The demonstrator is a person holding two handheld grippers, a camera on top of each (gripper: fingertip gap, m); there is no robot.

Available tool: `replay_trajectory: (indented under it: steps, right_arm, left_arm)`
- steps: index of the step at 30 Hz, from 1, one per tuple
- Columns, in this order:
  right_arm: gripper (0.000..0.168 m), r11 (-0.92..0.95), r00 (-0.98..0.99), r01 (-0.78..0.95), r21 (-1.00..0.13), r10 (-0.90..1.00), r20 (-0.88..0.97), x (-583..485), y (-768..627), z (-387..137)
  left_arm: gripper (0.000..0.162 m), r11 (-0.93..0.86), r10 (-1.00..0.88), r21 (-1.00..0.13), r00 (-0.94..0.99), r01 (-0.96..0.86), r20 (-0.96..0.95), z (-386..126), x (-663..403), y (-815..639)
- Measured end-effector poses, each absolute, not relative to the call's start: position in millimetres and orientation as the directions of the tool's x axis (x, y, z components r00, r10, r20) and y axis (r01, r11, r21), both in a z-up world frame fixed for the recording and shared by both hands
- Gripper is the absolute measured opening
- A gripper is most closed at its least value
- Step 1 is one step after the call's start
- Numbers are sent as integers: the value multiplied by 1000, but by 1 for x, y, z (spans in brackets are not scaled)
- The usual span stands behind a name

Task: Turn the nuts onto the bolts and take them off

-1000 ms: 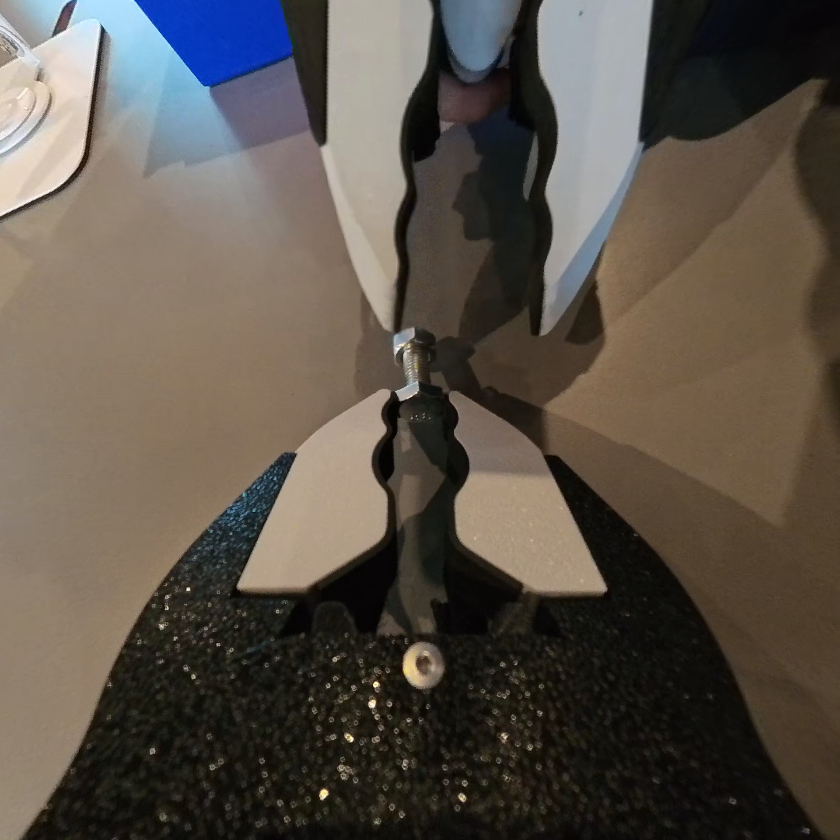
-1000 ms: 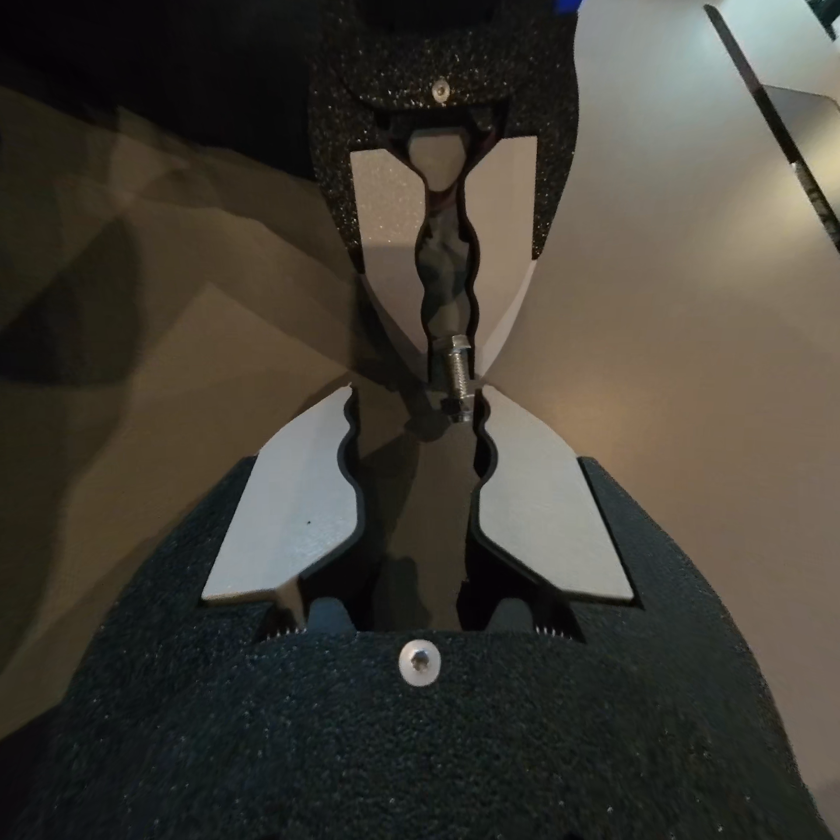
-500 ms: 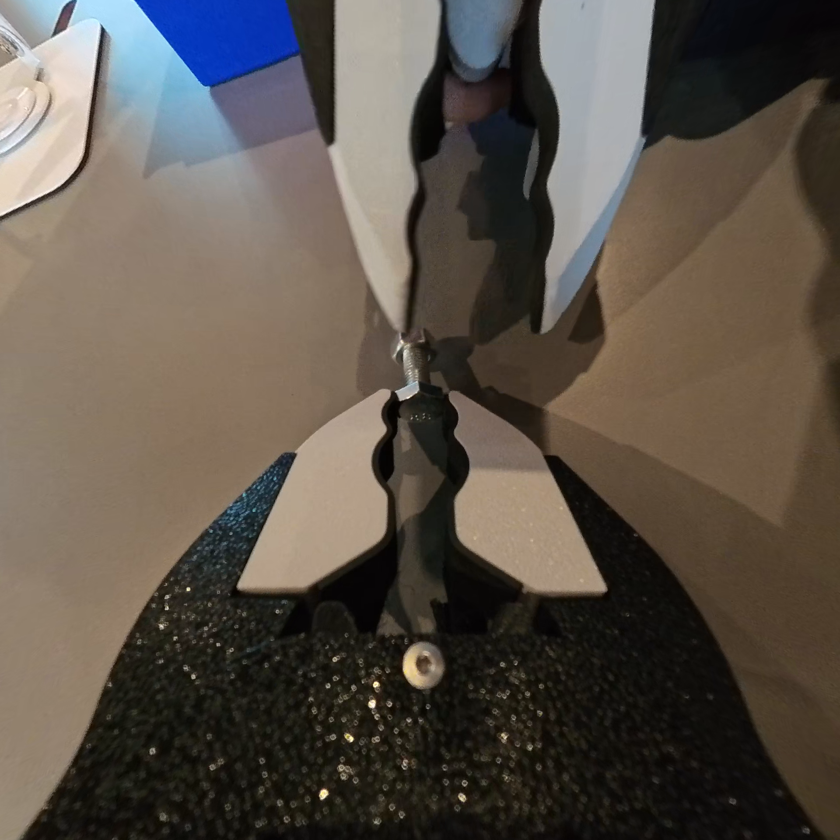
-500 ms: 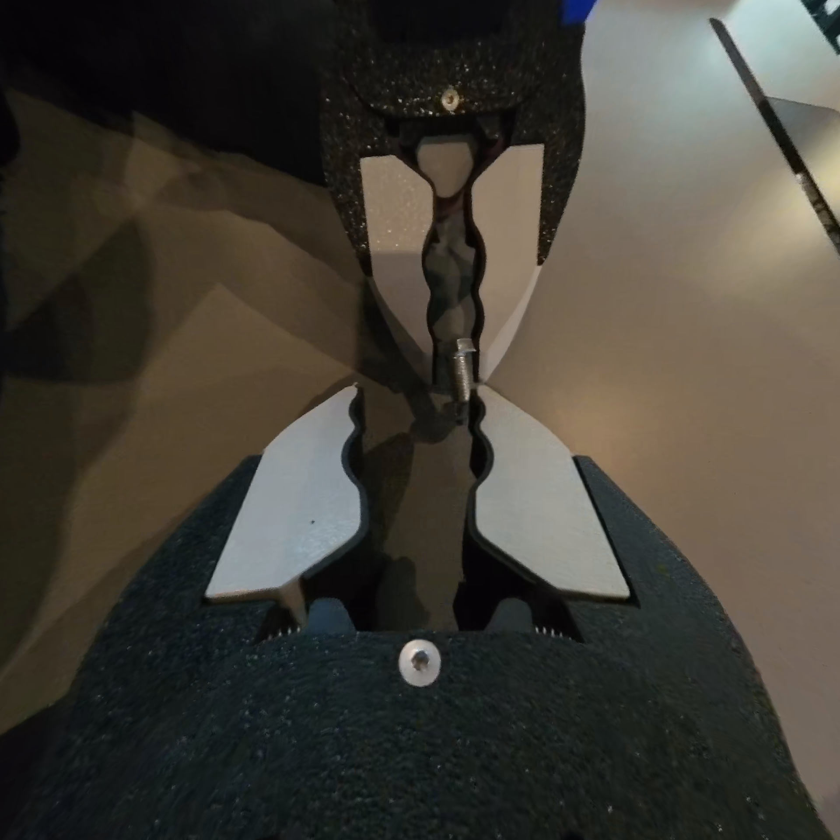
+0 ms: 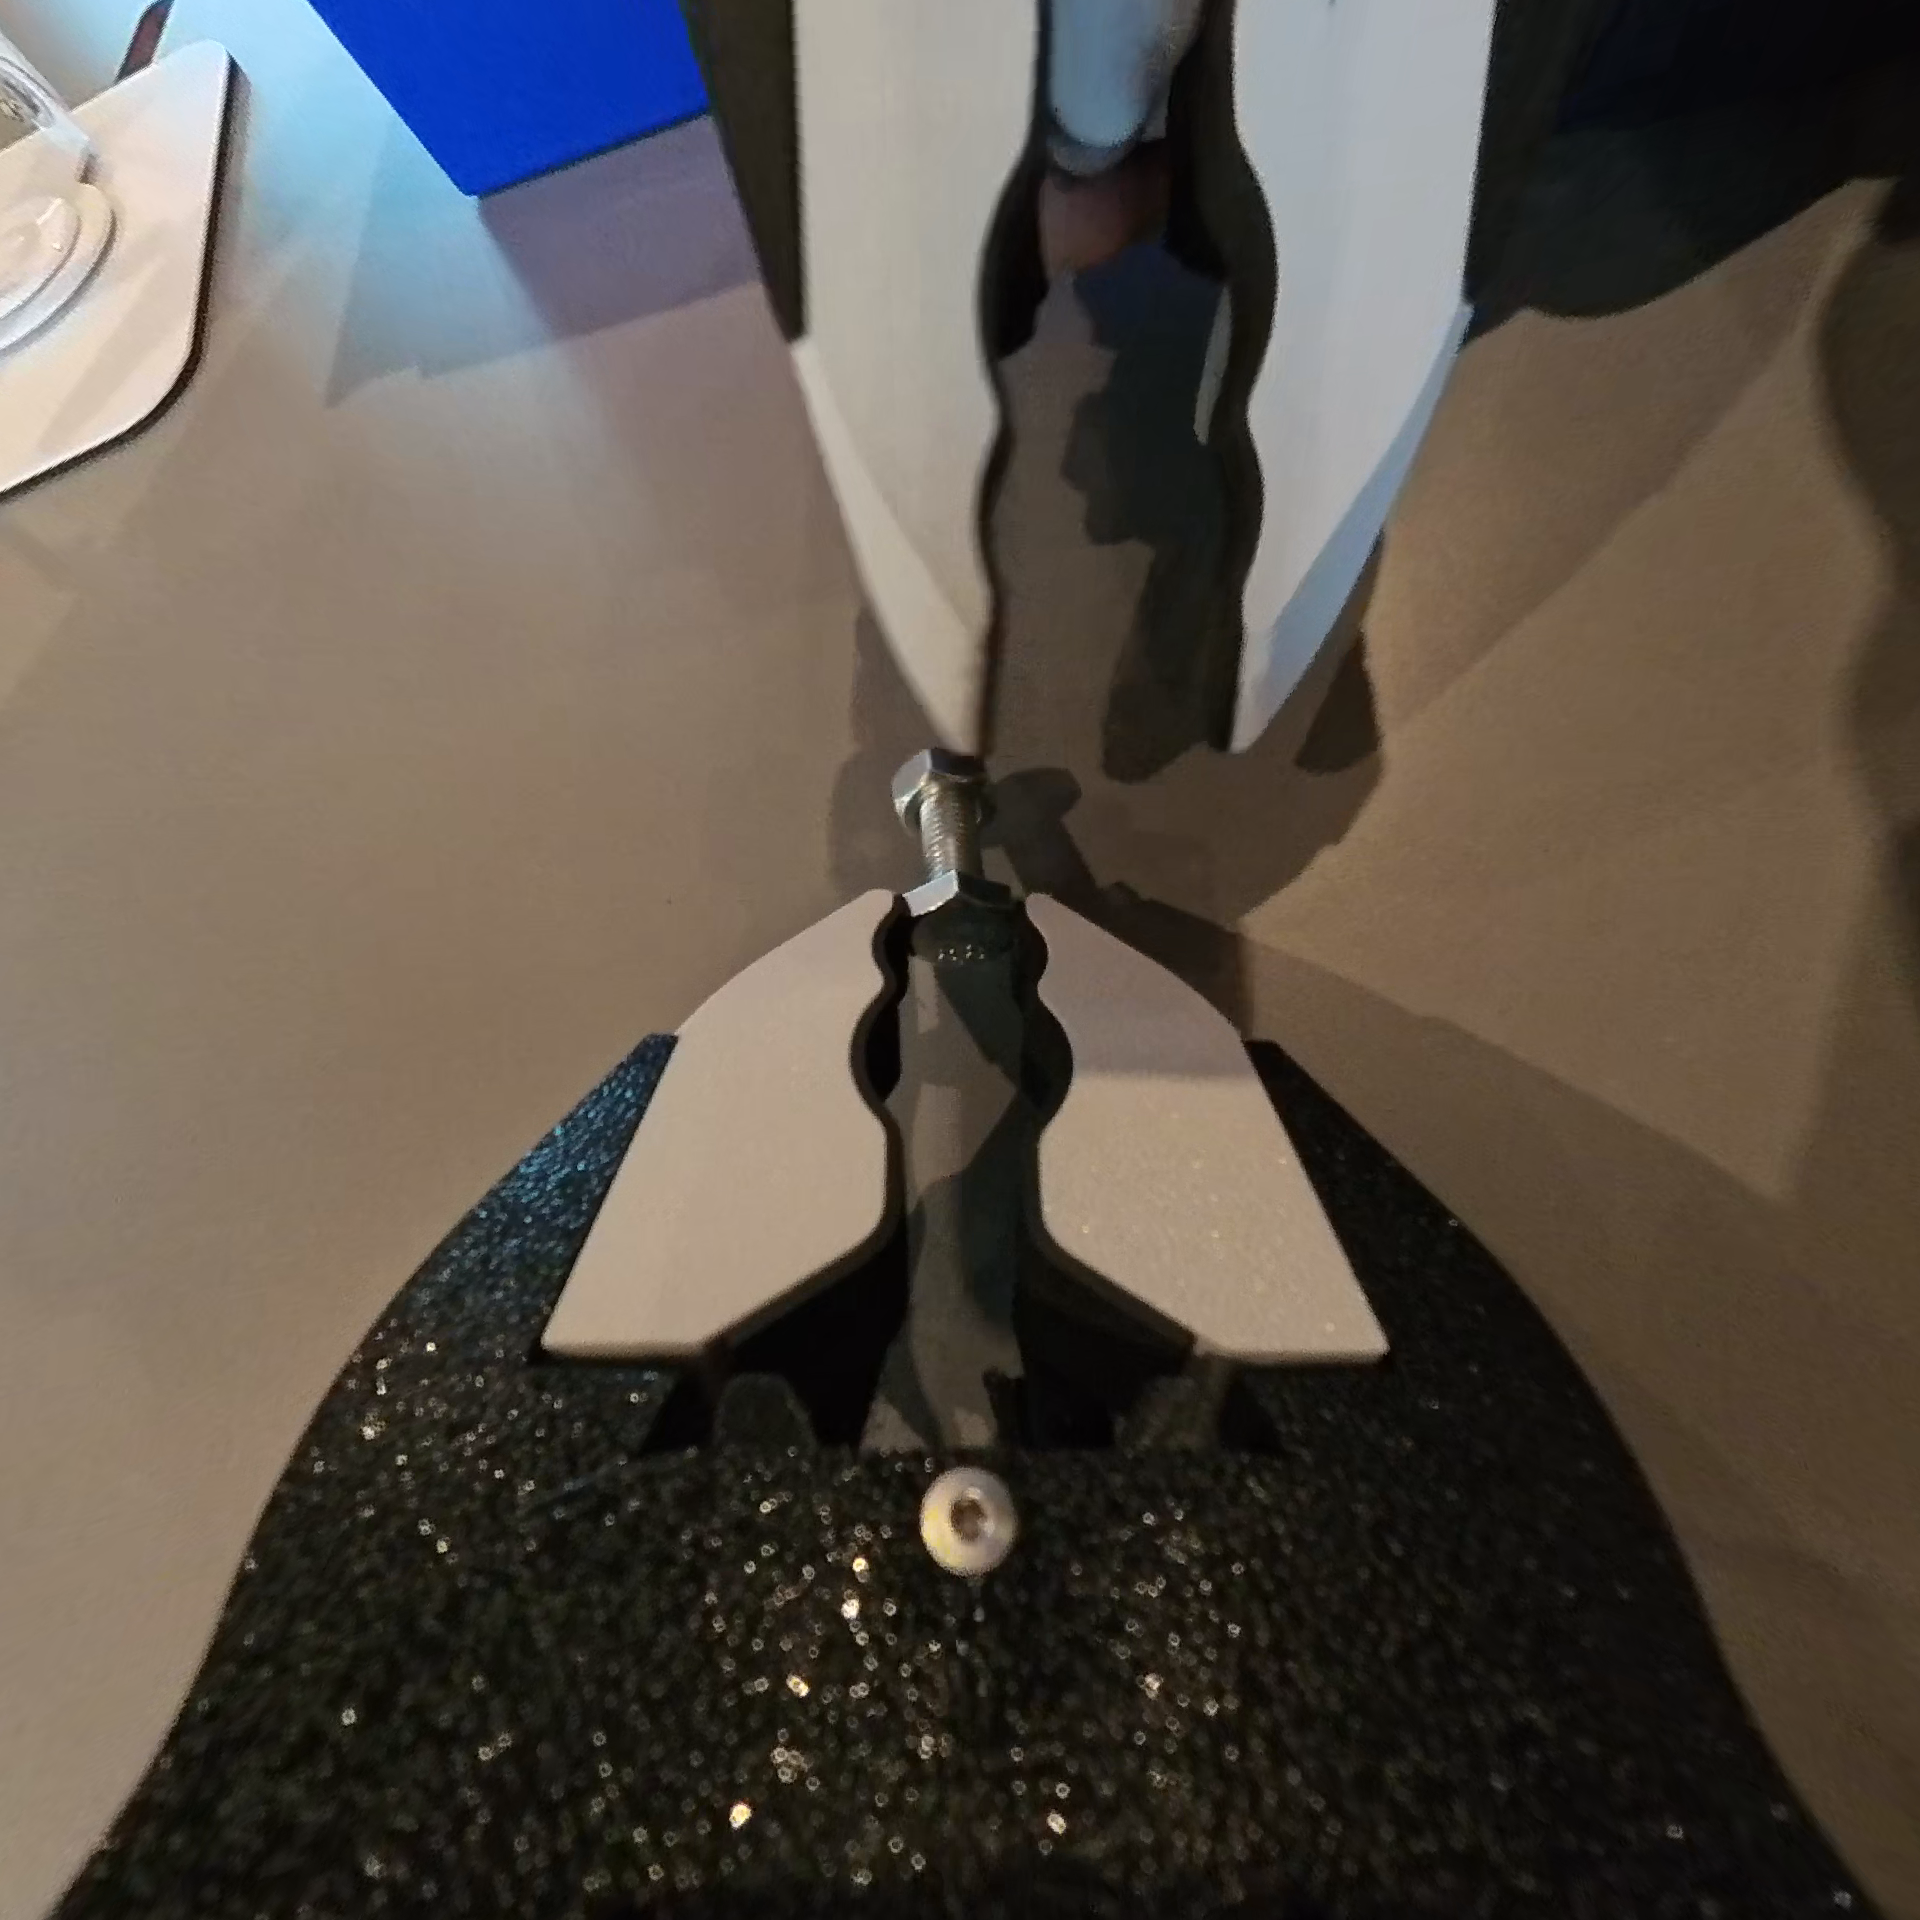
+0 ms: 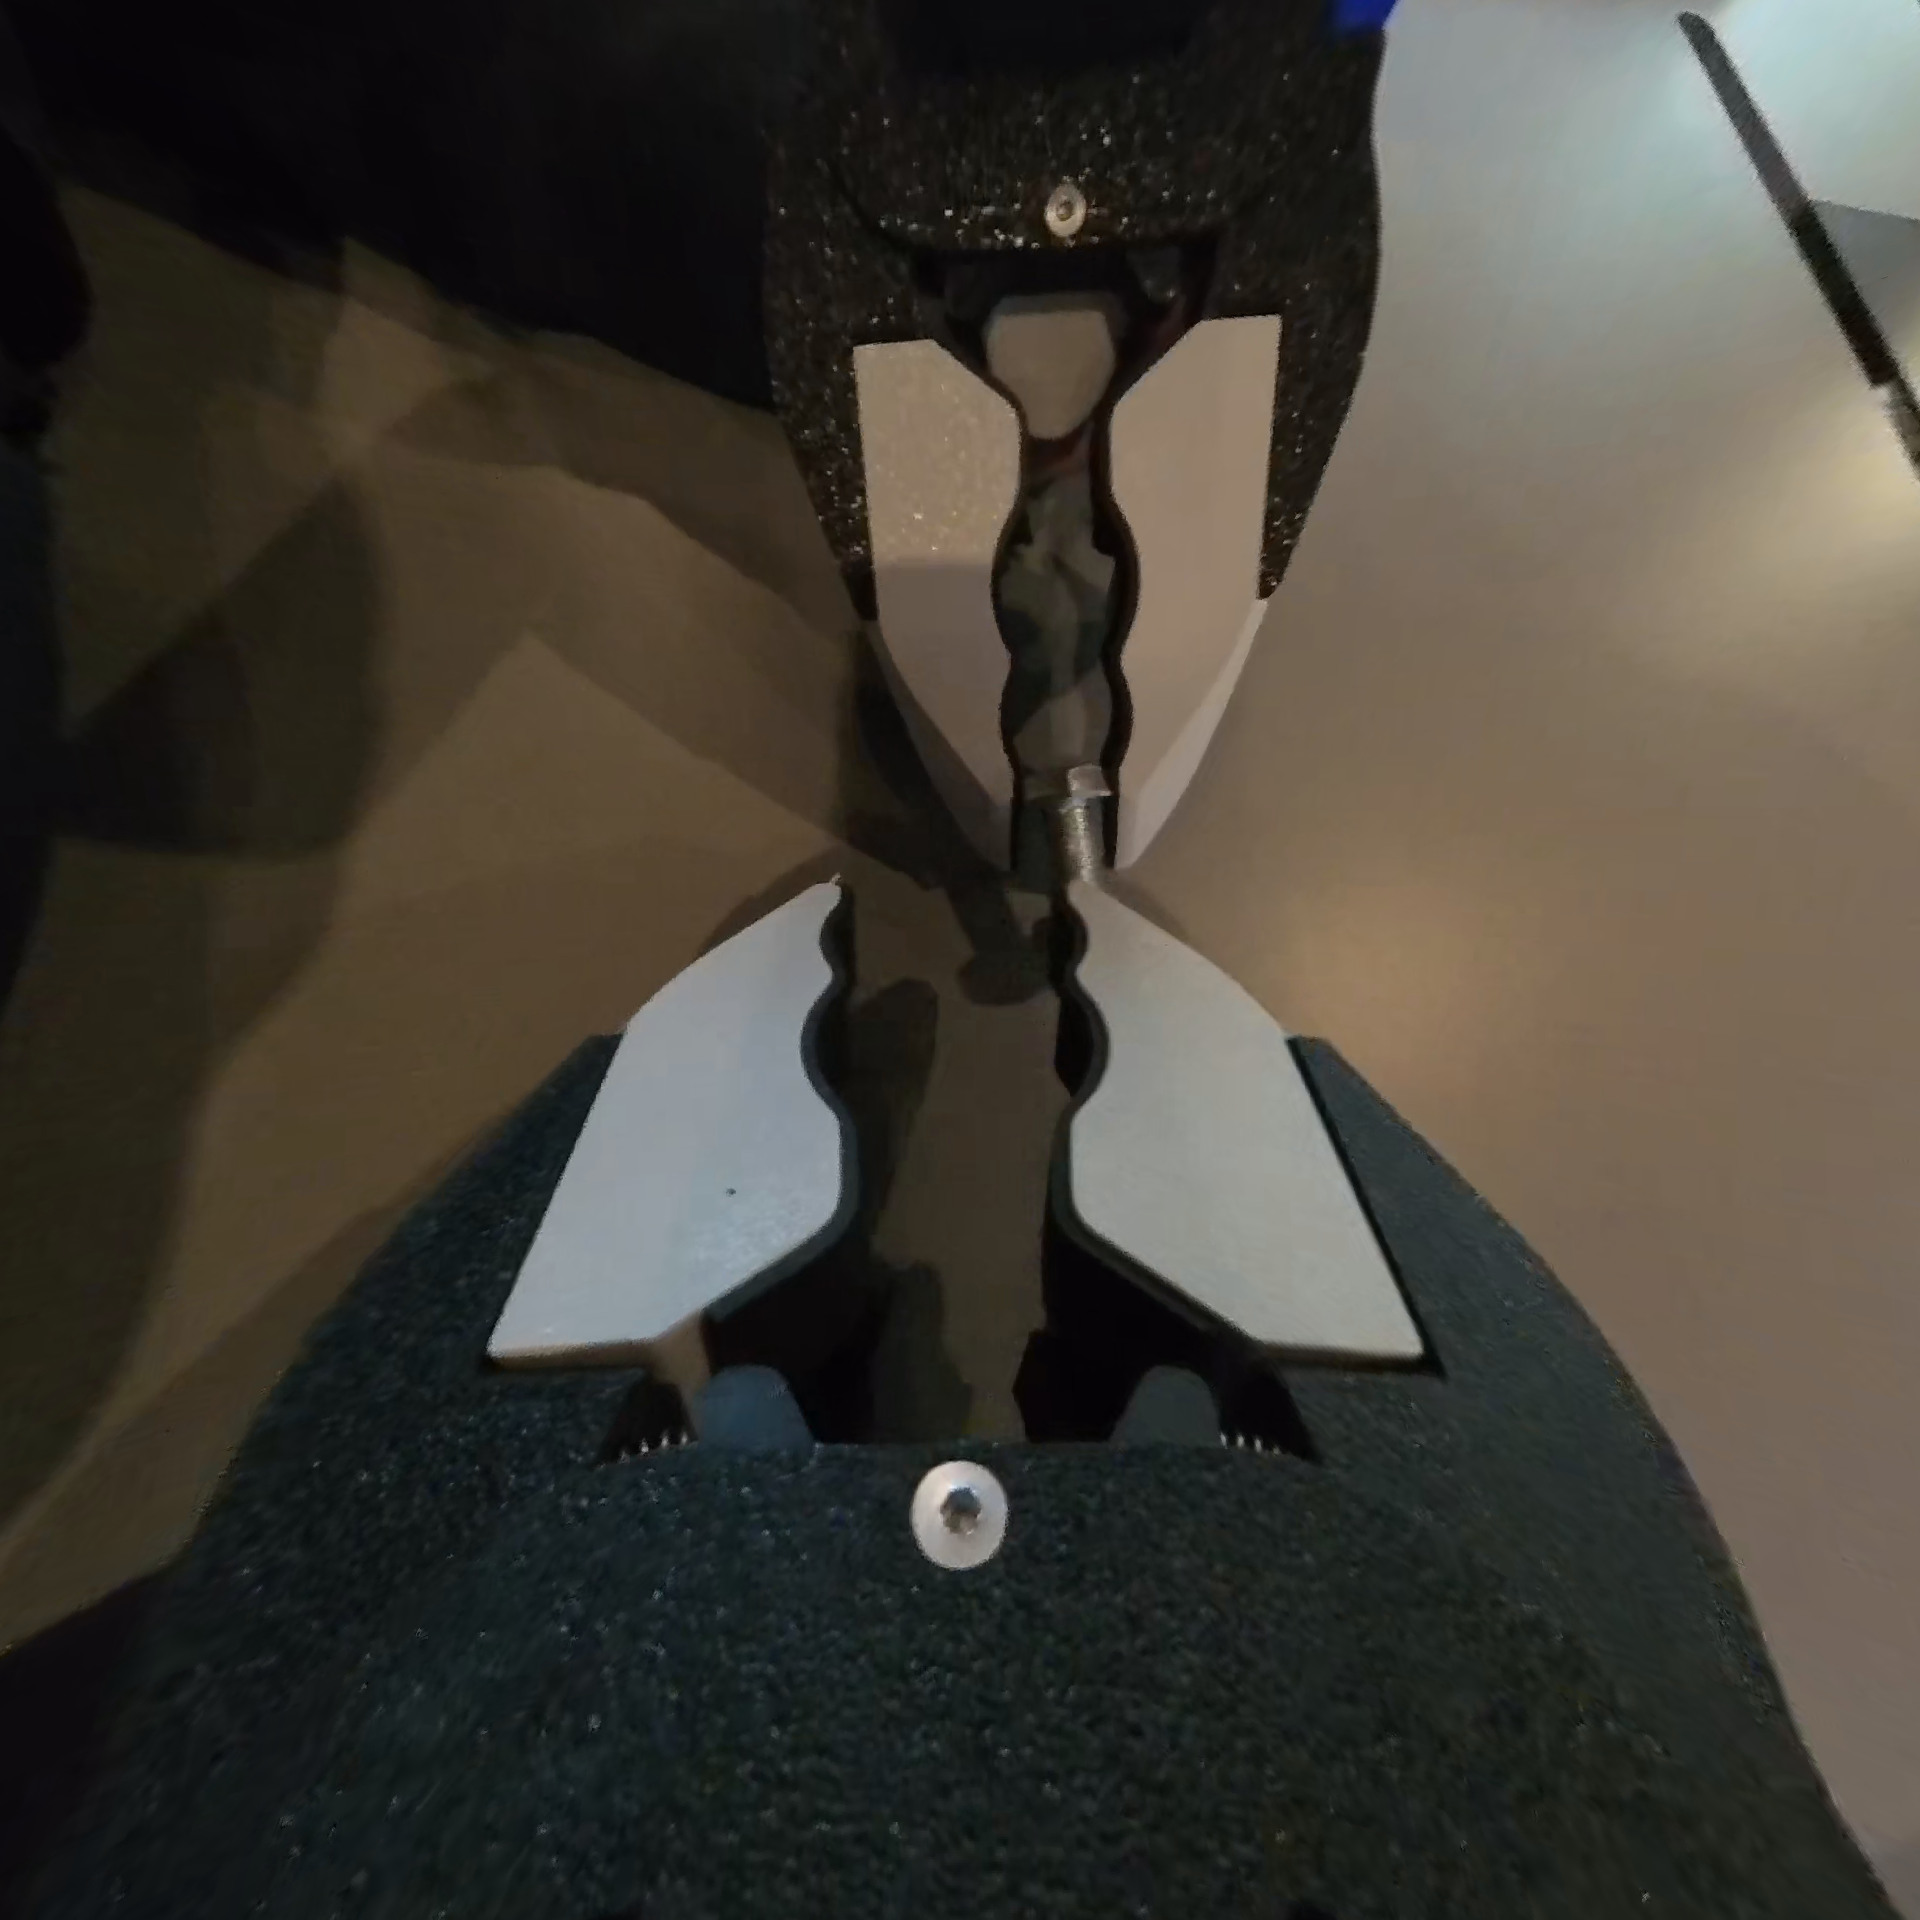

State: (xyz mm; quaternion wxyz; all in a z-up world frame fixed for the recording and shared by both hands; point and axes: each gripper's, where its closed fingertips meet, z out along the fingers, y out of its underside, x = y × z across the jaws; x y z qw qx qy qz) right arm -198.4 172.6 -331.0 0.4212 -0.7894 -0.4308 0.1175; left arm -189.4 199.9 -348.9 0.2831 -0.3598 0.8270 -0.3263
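Note:
A small steel bolt (image 5: 943, 831) is held level above the beige table (image 5: 416, 727). My left gripper (image 5: 961, 914) is shut on its hex head (image 5: 948, 894). A hex nut (image 5: 935, 774) sits on the far end of the thread. My right gripper (image 5: 1101, 732) faces it from the other side, open, with one fingertip touching the nut. In the right wrist view my right gripper (image 6: 956, 894) is open. The bolt (image 6: 1075, 831) sticks out of the left gripper (image 6: 1065, 831). The nut is hidden behind my right-hand fingertip (image 6: 1086, 894).
A white board (image 5: 125, 312) with a clear glass item stands at the far left. A blue block (image 5: 540, 83) is behind it. In the right wrist view a dark-edged panel (image 6: 1818, 239) lies at the upper right. My left and right fingertips are right by each other.
The right gripper has shifted sideways against the bolt's end, so its one fingertip now sits on the nut. The left gripper has held the bolt still.

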Motion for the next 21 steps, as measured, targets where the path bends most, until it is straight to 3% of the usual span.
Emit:
replay_trajectory:
  steps: [4, 9, 11, 12, 13, 16, 19, 21]
  right_arm:
    - [55, -262, 625, 596, -759, 745, 234, -195, 180, -332]
    - [54, -281, 618, 606, -744, 756, 217, -196, 179, -338]
    - [52, -289, 613, 605, -742, 764, 203, -197, 177, -338]
    - [45, -288, 605, 605, -742, 772, 194, -197, 175, -338]
    - [27, -281, 575, 610, -741, 801, 169, -200, 169, -338]
    - [19, -279, 550, 615, -738, 822, 147, -204, 163, -337]
    - [24, -263, 559, 615, -744, 811, 176, -203, 166, -334]
    - [39, -256, 587, 611, -749, 782, 211, -200, 173, -333]
  left_arm:
    - [18, 528, -780, -743, -581, -410, -233, -349, -189, 200]
    - [18, 528, -780, -743, -581, -411, -233, -349, -189, 200]
    - [18, 528, -779, -743, -582, -410, -232, -349, -189, 200]
    - [18, 528, -779, -743, -582, -411, -232, -349, -190, 200]
    - [18, 527, -780, -744, -581, -411, -232, -349, -189, 200]
    - [18, 527, -780, -744, -581, -411, -232, -349, -189, 200]
    - [18, 527, -780, -744, -581, -411, -232, -349, -189, 200]
    - [18, 527, -780, -744, -581, -412, -232, -349, -189, 200]
